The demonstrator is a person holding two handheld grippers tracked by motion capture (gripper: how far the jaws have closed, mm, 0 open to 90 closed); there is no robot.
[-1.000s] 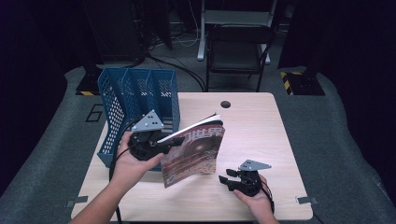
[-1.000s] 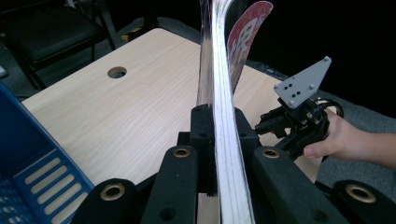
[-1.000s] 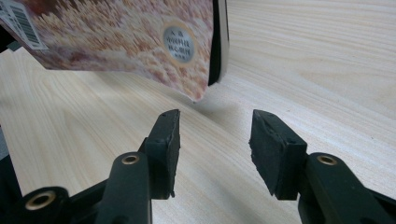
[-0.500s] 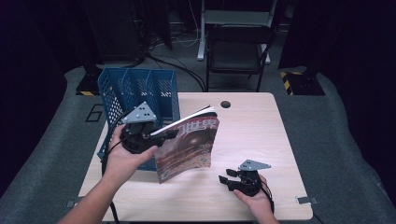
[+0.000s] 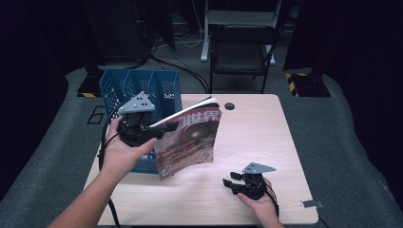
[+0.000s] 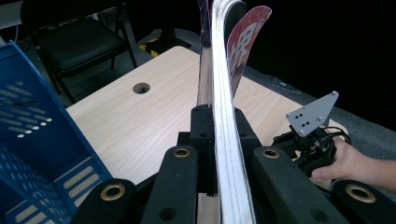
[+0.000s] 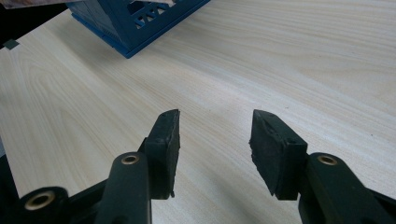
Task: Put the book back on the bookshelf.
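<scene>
A magazine (image 5: 190, 140) with a reddish cover hangs above the table's left half, held by its spine edge. My left gripper (image 5: 168, 126) is shut on it, level, right beside the blue basket (image 5: 124, 90). In the left gripper view the magazine (image 6: 223, 93) stands edge-on between the two black jaws of my left gripper (image 6: 219, 126). My right gripper (image 5: 229, 182) rests low over the table near the front right edge, open. The right gripper view shows my right gripper (image 7: 215, 135) with bare wood between its jaws.
The blue basket (image 7: 135, 18) with several upright slots stands at the table's left edge. The wooden table (image 5: 266, 137) has a round cable hole (image 5: 230, 106) at the back. A dark chair (image 5: 242, 42) stands behind the table.
My left gripper has lifted the magazine up and a little toward the basket, so it now hangs more upright. The right gripper has not moved.
</scene>
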